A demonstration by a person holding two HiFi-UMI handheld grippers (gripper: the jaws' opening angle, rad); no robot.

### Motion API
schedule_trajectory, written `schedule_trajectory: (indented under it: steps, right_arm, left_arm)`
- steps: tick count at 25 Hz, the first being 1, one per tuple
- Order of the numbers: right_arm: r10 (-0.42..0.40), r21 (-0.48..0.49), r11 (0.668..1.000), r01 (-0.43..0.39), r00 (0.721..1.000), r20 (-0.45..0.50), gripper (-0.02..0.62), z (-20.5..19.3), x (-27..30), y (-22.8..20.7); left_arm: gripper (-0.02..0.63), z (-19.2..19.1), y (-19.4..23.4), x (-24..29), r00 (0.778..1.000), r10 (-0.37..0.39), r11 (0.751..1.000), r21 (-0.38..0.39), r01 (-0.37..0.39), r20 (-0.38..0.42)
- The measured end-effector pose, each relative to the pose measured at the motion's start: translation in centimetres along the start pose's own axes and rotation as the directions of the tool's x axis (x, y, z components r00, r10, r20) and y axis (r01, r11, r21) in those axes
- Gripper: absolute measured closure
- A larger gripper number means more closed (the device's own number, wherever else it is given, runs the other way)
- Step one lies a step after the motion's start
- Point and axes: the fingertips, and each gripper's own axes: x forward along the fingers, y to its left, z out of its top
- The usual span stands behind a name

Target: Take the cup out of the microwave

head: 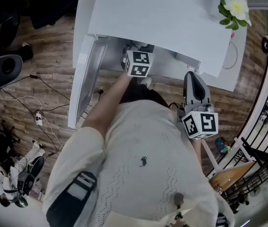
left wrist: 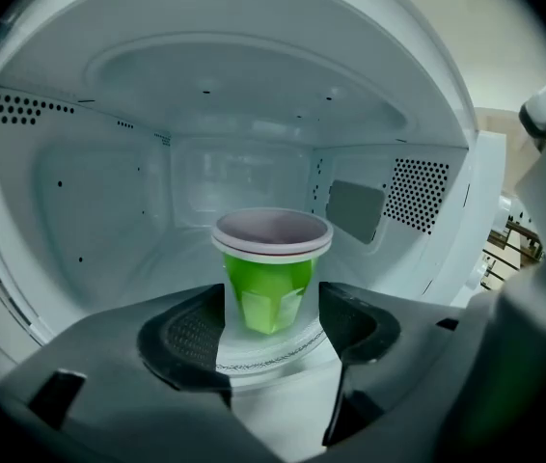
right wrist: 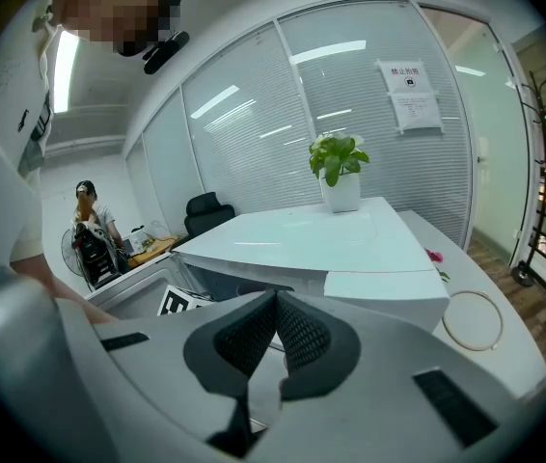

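A green cup (left wrist: 269,292) with a pale rim stands upright on the glass turntable (left wrist: 263,355) inside the white microwave (head: 172,22). Its door (head: 84,84) hangs open at the left. My left gripper (left wrist: 271,304) reaches into the cavity and is open, one pad on each side of the cup's lower half; I cannot tell if they touch it. In the head view only its marker cube (head: 138,63) shows at the opening. My right gripper (right wrist: 275,302) is shut on nothing and hovers outside, by the microwave's right front corner (head: 193,77).
A potted plant (head: 233,6) sits on the microwave's top at the right. Cables and a power strip (head: 38,119) lie on the wooden floor at the left, near an office chair (head: 4,70). A black railing (head: 266,108) runs along the right.
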Motion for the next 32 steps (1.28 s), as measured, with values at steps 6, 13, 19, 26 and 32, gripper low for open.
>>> schedule_trajectory:
  steps: [6, 13, 19, 26, 32]
  right_arm:
    - [-0.014, 0.012, 1.000, 0.014, 1.000, -0.004, 0.586, -0.3, 0.0, -0.3]
    - [-0.025, 0.011, 1.000, 0.025, 1.000, 0.006, 0.586, -0.2, 0.0, -0.5]
    - [-0.036, 0.012, 0.999, 0.036, 0.999, 0.020, 0.586, 0.1, -0.5, -0.8]
    - [-0.034, 0.008, 0.999, 0.034, 0.999, 0.031, 0.586, 0.1, -1.1, -0.7]
    - [-0.025, 0.003, 1.000, 0.025, 0.999, 0.044, 0.586, 0.1, -2.0, -0.4]
  left_arm:
    - [0.312, -0.4, 0.3, 0.3, 1.000, 0.019, 0.999, 0.027, -0.019, -0.016]
    - [0.359, -0.6, 0.5, 0.4, 1.000, 0.021, 0.999, 0.036, -0.020, -0.020]
    - [0.367, -0.3, 0.2, 0.1, 1.000, 0.020, 0.999, 0.038, -0.020, -0.008]
    - [0.368, -0.1, -0.4, -0.8, 1.000, 0.015, 0.999, 0.038, -0.015, 0.011]
    - [0.368, -0.1, -0.4, -2.1, 1.000, 0.026, 0.999, 0.041, -0.026, 0.014]
